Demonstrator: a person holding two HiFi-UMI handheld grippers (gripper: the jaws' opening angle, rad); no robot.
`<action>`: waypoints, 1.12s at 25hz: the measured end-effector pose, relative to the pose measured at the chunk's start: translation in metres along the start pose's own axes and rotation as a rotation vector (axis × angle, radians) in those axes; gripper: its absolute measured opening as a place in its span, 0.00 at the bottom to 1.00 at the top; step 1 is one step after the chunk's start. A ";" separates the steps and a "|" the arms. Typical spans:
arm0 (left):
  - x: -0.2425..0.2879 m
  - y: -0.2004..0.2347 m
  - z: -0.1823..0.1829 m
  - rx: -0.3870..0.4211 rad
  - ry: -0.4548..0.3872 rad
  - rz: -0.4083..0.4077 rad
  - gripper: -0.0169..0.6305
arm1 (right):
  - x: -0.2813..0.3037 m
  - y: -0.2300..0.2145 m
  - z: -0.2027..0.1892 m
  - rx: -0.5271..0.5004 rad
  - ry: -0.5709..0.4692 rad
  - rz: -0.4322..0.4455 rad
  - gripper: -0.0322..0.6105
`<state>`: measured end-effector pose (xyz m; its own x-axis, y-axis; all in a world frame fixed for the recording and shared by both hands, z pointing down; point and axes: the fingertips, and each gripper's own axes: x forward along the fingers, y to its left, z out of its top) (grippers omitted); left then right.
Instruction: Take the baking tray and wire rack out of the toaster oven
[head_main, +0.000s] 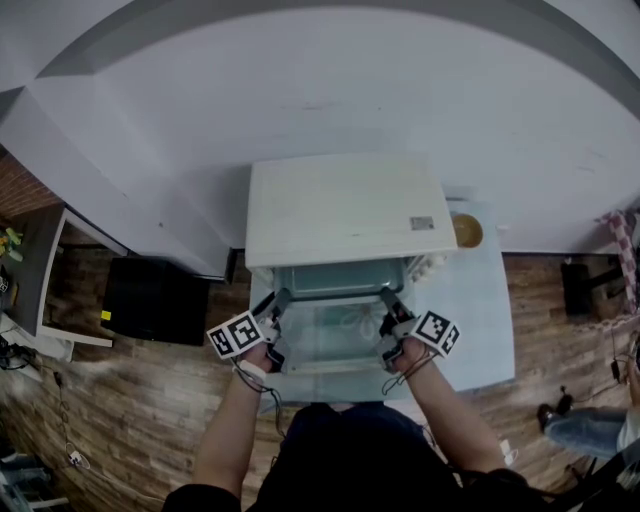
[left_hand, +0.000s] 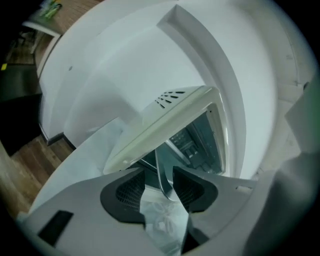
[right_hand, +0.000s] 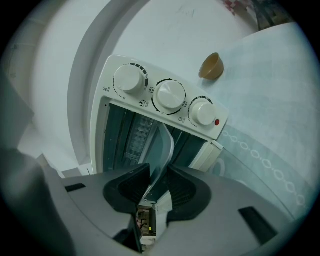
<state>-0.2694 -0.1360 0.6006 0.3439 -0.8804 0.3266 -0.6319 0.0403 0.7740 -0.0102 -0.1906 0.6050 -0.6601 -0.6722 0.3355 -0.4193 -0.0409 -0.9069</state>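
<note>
Now faces a white toaster oven (head_main: 345, 210) set on a table (head_main: 485, 310) under a pale blue-green cloth, with the oven's front turned to the near side and standing open. Reaches in with both hands, one at each side of the opening. Pinches the right rim of the baking tray (head_main: 335, 330) with the right gripper (head_main: 388, 298), jaws drawn together on the thin metal sheet. Brackets the tray's left rim with the left gripper (head_main: 282, 298), jaws standing apart, rim between the pads and a clear gap on one side, so no clamping there. Holds the tray roughly level just in front of the oven's mouth, between the two grippers. Shows three white knobs (right_hand: 170, 96) along the control panel in the right gripper view. Leaves a small brown bowl (head_main: 466, 230) on the cloth just right of the oven, apart from both grippers.
</note>
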 end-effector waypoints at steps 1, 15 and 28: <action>0.000 -0.003 -0.001 0.044 0.029 -0.006 0.28 | 0.000 0.000 0.000 -0.005 0.006 -0.001 0.22; -0.029 -0.018 -0.028 0.186 0.128 -0.043 0.21 | -0.028 0.000 -0.018 -0.058 0.053 -0.012 0.23; -0.060 -0.032 -0.059 0.193 0.214 -0.104 0.21 | -0.064 0.006 -0.034 -0.087 0.014 0.043 0.23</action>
<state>-0.2292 -0.0565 0.5885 0.5392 -0.7546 0.3740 -0.6991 -0.1535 0.6983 0.0080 -0.1229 0.5866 -0.6871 -0.6615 0.3004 -0.4420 0.0525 -0.8955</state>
